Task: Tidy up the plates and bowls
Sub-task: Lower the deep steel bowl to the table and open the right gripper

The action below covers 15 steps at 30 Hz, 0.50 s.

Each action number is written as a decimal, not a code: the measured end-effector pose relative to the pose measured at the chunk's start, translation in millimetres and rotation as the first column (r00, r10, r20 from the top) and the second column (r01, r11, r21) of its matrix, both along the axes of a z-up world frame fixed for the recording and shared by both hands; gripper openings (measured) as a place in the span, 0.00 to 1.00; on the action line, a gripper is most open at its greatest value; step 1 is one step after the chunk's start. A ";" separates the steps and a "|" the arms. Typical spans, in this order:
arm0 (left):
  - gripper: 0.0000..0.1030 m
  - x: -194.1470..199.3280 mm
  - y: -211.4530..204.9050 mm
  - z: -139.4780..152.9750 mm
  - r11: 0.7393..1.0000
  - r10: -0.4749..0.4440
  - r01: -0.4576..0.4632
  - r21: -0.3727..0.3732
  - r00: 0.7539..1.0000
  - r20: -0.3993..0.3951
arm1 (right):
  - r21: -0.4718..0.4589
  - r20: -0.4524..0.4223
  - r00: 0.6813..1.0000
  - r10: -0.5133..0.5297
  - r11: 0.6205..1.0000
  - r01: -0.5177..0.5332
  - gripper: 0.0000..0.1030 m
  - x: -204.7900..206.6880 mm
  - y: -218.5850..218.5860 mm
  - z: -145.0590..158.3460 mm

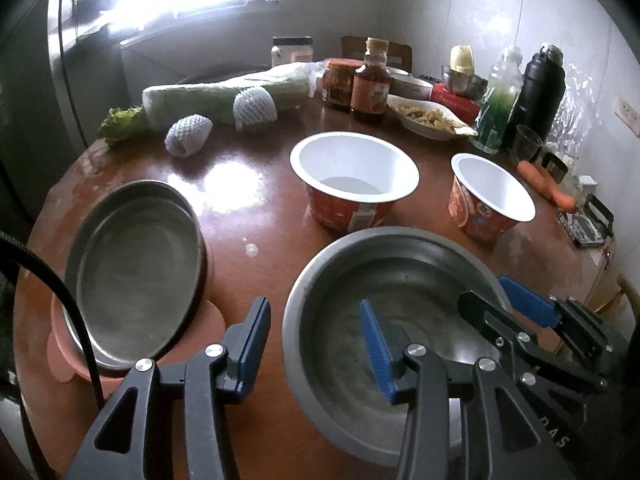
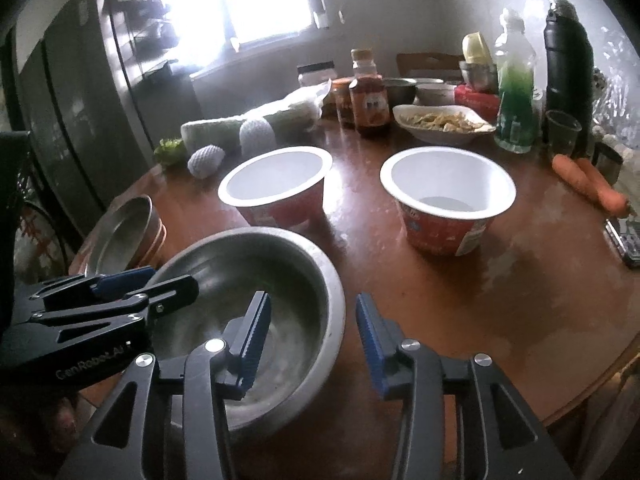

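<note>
The left hand-held gripper [image 1: 316,344] stands wide open, holding nothing; its right finger hangs over the near left rim of the steel bowl [image 1: 396,300], its left finger over bare surface [image 1: 248,216]. The right hand-held gripper [image 2: 312,340] is also wide open and empty, straddling the same bowl's right rim: one finger is inside the bowl [image 2: 256,280], the other outside it. Whether either touches the metal cannot be told.

The steel bowl sits at the near edge of the round brown surface. To its left, a steel pan [image 1: 136,276] rests in a pink dish [image 1: 60,352], apart from the bowl. Behind the bowl stand two white-lined red paper cups: the left cup [image 1: 354,178] just beyond the bowl's far rim, the right cup [image 1: 490,196] near it to the right.

Farther back are a plate of food [image 1: 424,118], a sauce bottle [image 1: 370,84], a black flask [image 1: 538,92] and carrots [image 1: 548,184].
</note>
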<state>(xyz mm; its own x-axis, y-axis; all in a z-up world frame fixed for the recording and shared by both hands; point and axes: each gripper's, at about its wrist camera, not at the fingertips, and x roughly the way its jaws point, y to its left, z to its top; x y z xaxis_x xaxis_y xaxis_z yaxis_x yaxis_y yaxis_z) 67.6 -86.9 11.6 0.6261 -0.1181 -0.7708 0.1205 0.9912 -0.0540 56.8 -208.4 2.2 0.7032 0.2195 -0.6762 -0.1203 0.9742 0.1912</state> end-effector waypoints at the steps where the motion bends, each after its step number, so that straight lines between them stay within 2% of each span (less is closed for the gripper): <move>1: 0.46 -0.6 1.1 1.6 1.000 0.002 -0.002 -0.002 1.000 0.003 | 0.002 0.003 1.000 0.001 1.000 -0.001 0.45 -0.8 -0.1 2.0; 15: 0.49 -11.7 15.5 33.2 0.999 0.028 -0.027 -0.027 0.997 0.075 | 0.002 0.069 0.998 0.003 1.000 -0.003 0.48 -9.5 2.7 33.1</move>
